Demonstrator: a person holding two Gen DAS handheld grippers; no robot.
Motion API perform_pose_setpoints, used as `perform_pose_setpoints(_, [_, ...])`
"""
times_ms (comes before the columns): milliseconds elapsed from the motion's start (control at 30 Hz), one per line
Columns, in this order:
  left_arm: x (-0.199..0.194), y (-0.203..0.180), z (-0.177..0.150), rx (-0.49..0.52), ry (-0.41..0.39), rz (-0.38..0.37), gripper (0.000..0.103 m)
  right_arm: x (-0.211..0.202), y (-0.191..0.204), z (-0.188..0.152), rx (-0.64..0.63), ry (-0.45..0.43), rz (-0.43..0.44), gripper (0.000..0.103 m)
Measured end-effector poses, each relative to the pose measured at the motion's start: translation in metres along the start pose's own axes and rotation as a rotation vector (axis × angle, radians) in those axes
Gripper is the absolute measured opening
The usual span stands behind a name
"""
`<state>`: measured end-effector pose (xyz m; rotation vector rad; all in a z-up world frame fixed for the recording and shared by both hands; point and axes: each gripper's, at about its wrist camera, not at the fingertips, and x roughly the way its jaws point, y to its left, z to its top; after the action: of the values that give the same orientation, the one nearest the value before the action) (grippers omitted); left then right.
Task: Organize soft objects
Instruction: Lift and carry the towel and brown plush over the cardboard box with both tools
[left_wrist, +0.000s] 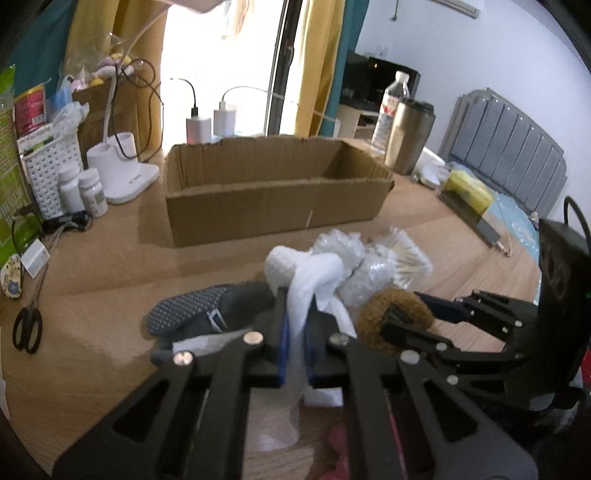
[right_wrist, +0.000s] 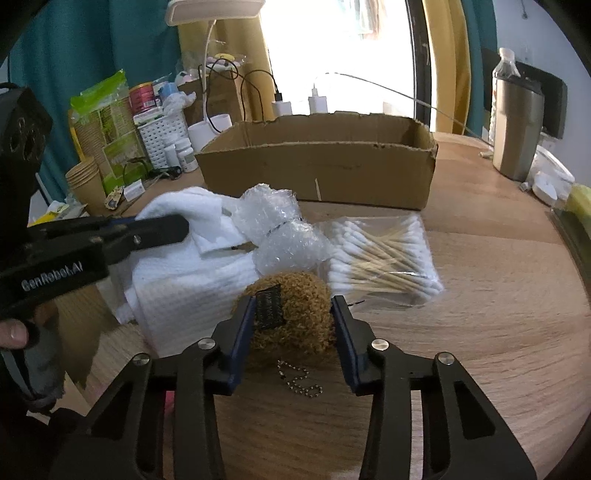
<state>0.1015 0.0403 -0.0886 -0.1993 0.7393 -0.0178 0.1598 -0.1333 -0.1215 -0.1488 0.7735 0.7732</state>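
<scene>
Bright window (left_wrist: 218, 55), yellow curtains (left_wrist: 317, 55), pale wall (left_wrist: 480, 55), grey headboard (left_wrist: 509, 147), wooden table (right_wrist: 498, 295)

Left gripper (left_wrist: 295, 332) and right gripper (right_wrist: 291, 314) jaws clamped.

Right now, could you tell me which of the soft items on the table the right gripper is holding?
The brown fuzzy plush, with its ball chain, sits between the right gripper pads; the white towel is the left gripper's.

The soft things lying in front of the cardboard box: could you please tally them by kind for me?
White towel: 1
Bubble wrap bundle: 1
Bag of cotton swabs: 1
Brown fuzzy keychain toy: 1
Grey dotted glove: 1
Total: 5
</scene>
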Motion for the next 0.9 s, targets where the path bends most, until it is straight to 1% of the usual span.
perform_pose_setpoints(233, [-0.020,0.002,0.008,-0.021,-0.048,-0.022,0.006,-0.018,0.002,0.005,-0.010,-0.051,-0.021,0.043])
perform_pose_setpoints(333, [-0.029,0.005,0.013,-0.035,-0.071,-0.044,0.006,-0.024,0.002,0.007,-0.013,-0.069,-0.029,0.043])
perform_pose_setpoints(600, [-0.045,0.005,0.025,-0.022,-0.125,-0.038,0.006,-0.042,0.007,0.013,-0.021,-0.125,-0.010,0.043])
perform_pose_setpoints(900, [-0.062,0.008,0.043,-0.015,-0.189,-0.021,0.006,-0.053,0.007,0.024,-0.034,-0.164,-0.022,0.043])
